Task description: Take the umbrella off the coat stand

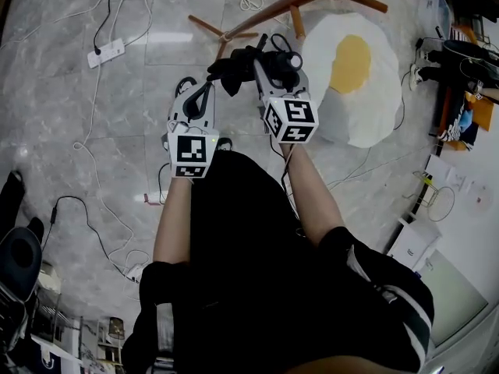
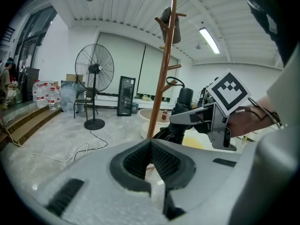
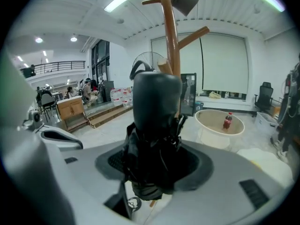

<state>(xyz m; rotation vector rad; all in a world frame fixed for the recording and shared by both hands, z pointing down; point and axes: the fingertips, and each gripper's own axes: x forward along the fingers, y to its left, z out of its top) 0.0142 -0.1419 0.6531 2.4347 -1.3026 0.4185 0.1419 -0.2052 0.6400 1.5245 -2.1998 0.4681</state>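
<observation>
Your right gripper (image 1: 263, 68) is clenched on the folded black umbrella (image 1: 238, 67). The right gripper view shows this best: the umbrella (image 3: 154, 121) stands upright between the two jaws and fills the gap, with its pleated cloth bulging over the pads on both sides. The head view shows only a dark bundle at the tips of that gripper, lying over the wooden legs of the coat stand (image 1: 257, 10).

Your left gripper (image 1: 204, 92) is empty. Its own view shows the ribbed pads of the left gripper (image 2: 151, 146) meeting at their tips with nothing between them, which the head view cannot settle.

The left gripper view also looks across at the right gripper (image 2: 180, 117) from the side. From there the umbrella (image 2: 183, 100) sits low and just beside the pole of the coat stand (image 2: 163, 74), on the pole's right. No view shows whether its strap is hooked on a peg.

Only the head view shows the floor beneath you, with the fried-egg rug (image 1: 366, 92) by the stand's foot and a power strip (image 1: 106, 53) further off. A standing fan (image 2: 94, 76) shows only in the left gripper view. Only the right gripper view shows the round tub (image 3: 213, 125) with a red-labelled bottle (image 3: 227, 120) in it.
</observation>
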